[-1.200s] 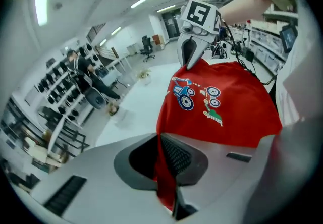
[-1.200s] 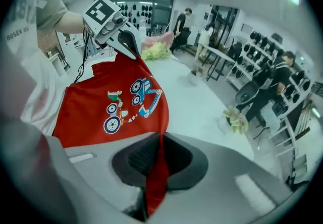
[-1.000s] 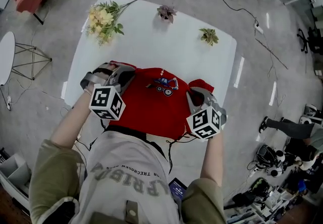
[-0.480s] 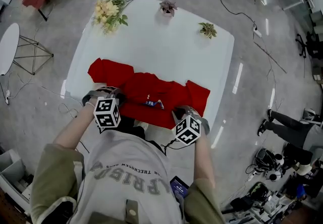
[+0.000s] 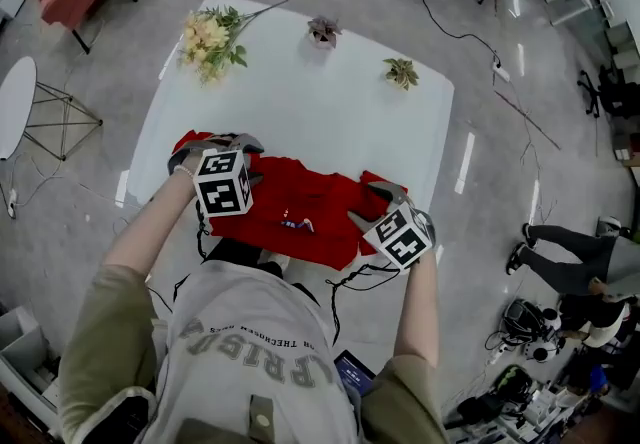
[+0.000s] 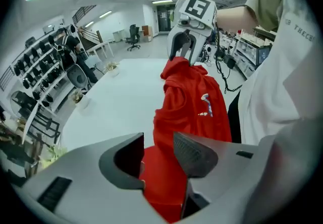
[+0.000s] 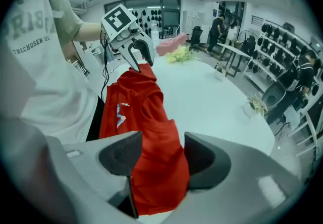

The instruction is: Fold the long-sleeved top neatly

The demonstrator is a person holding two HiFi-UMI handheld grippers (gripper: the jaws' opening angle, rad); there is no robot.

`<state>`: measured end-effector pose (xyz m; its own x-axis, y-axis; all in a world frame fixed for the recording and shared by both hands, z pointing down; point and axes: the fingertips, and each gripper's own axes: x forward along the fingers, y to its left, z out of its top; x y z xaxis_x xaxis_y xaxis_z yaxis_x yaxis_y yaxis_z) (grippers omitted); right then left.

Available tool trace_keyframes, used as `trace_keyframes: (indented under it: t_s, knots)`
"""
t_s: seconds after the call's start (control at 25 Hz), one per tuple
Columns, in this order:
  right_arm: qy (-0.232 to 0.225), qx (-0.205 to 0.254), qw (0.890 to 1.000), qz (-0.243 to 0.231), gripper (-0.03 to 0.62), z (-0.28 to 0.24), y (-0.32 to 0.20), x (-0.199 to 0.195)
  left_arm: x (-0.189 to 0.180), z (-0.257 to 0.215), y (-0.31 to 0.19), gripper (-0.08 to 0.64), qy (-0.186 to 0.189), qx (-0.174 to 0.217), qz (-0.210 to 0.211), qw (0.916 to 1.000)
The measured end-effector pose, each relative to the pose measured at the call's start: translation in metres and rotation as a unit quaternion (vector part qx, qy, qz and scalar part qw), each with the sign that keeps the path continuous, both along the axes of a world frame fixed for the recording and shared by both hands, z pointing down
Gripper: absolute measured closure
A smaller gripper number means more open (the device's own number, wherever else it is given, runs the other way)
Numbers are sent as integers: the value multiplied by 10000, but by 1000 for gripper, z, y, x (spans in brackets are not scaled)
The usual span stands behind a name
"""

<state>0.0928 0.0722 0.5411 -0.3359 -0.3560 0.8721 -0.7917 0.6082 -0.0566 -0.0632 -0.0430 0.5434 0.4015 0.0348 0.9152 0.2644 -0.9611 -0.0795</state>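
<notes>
Top (image 5: 305, 197) between just-opened tongs: left (image 6: 157, 147), right (image 7: 161, 147)

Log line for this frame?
left claw: just opened, red top between | right claw: same | top: bunched along table near edge

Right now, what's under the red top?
The white table lies under the red top, which is bunched along the table's near edge. Whatever the cloth covers, including any sleeve or layer tucked beneath, cannot be seen.
</notes>
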Motion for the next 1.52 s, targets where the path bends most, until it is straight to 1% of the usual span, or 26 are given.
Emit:
trace_keyframes:
  t_s: [0.08,0.16,0.28,0.36,0.44,0.56,0.6,0.68,0.72,0.76,0.84,0.96,1.04,1.08,1.16,1.24,1.32,1.4,1.52]
  knots:
    - [41,-231,9996,-163,344,11,-17,7,13,13,-9,374,-249,-211,167,9993]
    - [62,-551,9975,-426,345,24,-28,9,20,25,-10,374,-527,-491,346,9968]
    - [4,-1114,9914,-683,348,46,-34,9,20,45,-6,376,-992,-915,592,9891]
    - [-42,-1505,9853,-805,354,59,-32,8,19,54,-3,383,-1170,-1175,685,9838]
    - [-20,-1833,9787,-927,358,67,-28,8,17,59,-1,419,-1246,-1384,753,9796]
    - [-156,-2049,9740,-948,427,70,-25,7,16,60,0,498,-1239,-1633,819,9753]
    - [-221,-2048,9742,-922,445,69,-25,7,15,59,0,519,-1200,-1703,817,9746]
    - [-301,-1908,9775,-846,488,63,-29,10,15,53,-5,532,-1054,-1785,757,9753]
    - [-315,-1775,9804,-792,526,58,-33,14,16,49,-9,532,-951,-1779,706,9769]
    - [-312,-1620,9836,-729,563,51,-37,18,17,45,-16,534,-839,-1733,649,9791]
    - [-255,-1294,9895,-587,563,38,-49,29,20,36,-36,534,-593,-1486,512,9858]
    - [-63,-755,9964,-374,565,17,-77,49,36,17,-79,534,-55,-864,138,9961]
    - [94,-367,9991,-173,566,5,-102,62,51,3,-113,534,346,-421,-233,9982]
    - [176,-171,9997,-53,565,1,-117,68,59,-3,-131,534,494,-200,-411,9977]
    - [442,200,9987,135,565,-5,-146,80,72,-10,-161,534,646,236,-685,9953]
    - [806,493,9952,242,566,-7,-173,93,84,-13,-188,534,692,652,-881,9916]
    - [1119,680,9909,323,565,-5,-198,104,94,-12,-211,534,723,995,-1068,9866]
    - [1265,702,9887,396,565,0,-218,110,101,-6,-231,534,706,1161,-1242,9829]
    - [1327,504,9888,462,565,19,-236,116,105,16,-247,534,532,1101,-1433,9821]
